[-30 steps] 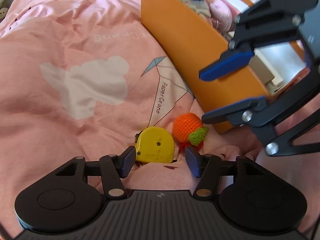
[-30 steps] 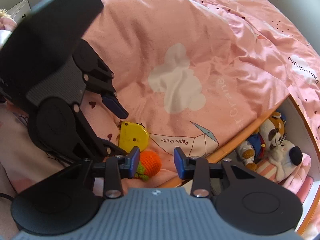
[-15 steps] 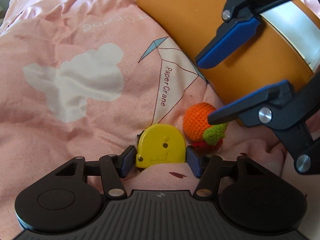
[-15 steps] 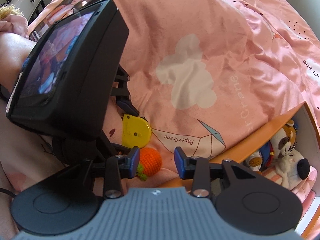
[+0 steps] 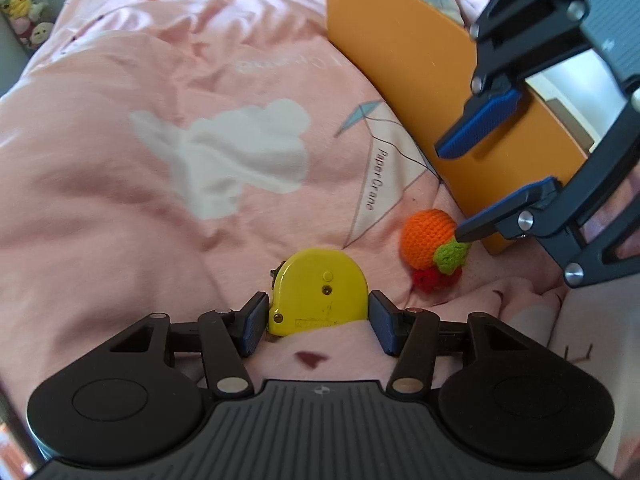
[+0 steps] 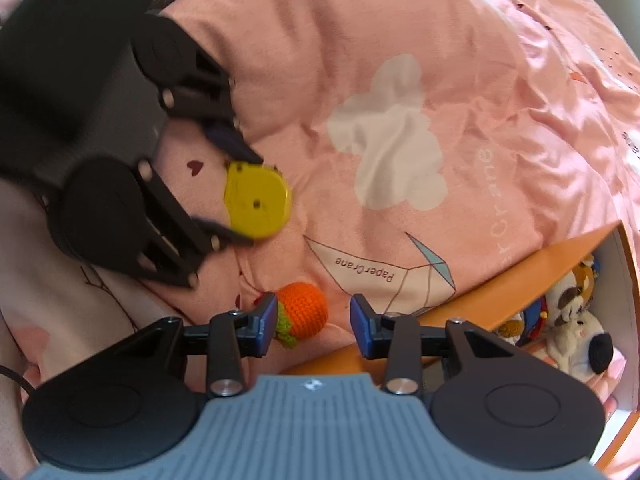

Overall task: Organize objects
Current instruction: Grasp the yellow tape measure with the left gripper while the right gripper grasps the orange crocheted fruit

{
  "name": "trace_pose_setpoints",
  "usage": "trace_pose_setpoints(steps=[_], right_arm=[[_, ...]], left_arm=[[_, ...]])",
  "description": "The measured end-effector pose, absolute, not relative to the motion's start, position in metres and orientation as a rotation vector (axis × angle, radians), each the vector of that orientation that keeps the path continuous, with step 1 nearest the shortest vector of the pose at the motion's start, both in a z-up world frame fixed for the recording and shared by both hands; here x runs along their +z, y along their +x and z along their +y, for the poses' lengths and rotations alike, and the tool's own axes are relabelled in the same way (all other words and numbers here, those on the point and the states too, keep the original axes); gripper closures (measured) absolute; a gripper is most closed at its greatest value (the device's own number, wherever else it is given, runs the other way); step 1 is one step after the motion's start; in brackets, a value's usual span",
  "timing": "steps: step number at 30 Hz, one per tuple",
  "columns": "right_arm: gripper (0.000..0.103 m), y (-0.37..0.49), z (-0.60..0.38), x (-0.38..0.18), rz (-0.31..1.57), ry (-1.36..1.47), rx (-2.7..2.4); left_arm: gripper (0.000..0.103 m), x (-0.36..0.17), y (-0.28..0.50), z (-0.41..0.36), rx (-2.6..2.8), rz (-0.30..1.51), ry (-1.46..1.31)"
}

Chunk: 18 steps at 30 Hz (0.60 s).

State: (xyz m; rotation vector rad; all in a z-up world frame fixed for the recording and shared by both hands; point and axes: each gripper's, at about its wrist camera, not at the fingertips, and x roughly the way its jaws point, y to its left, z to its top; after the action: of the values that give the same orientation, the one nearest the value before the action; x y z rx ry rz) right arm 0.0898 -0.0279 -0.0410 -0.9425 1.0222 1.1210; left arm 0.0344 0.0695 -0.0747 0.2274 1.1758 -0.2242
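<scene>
Left tool (image 5: 318, 322) flanks rounded yellow tape measure (image 5: 318, 292); crocheted orange (image 6: 302, 308) nearby.

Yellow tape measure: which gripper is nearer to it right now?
Left. The left gripper straddles the yellow tape measure, one finger on each side. The right gripper is off beside it, open around the crocheted orange.

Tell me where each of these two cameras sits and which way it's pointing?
Left wrist: sits on the left gripper, looking forward along its fingers at the yellow tape measure between them; the right gripper shows too.
Right wrist: sits on the right gripper, facing the crocheted orange; the left gripper shows too.
Shared: both toys, pink duvet, orange box.
</scene>
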Motion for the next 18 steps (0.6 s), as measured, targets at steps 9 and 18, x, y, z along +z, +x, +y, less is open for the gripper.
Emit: trace_pose_setpoints(steps=[9,18], right_arm=[[0.054,0.090,0.007,-0.067,1.103,-1.140,1.175],[0.048,0.094,0.028,-0.104,1.227,-1.265,1.155]], left_arm=[[0.041,-0.076,0.034,0.089,-0.243,1.159,0.136],[0.041,-0.077,0.031,0.090,-0.244,1.151,0.136]])
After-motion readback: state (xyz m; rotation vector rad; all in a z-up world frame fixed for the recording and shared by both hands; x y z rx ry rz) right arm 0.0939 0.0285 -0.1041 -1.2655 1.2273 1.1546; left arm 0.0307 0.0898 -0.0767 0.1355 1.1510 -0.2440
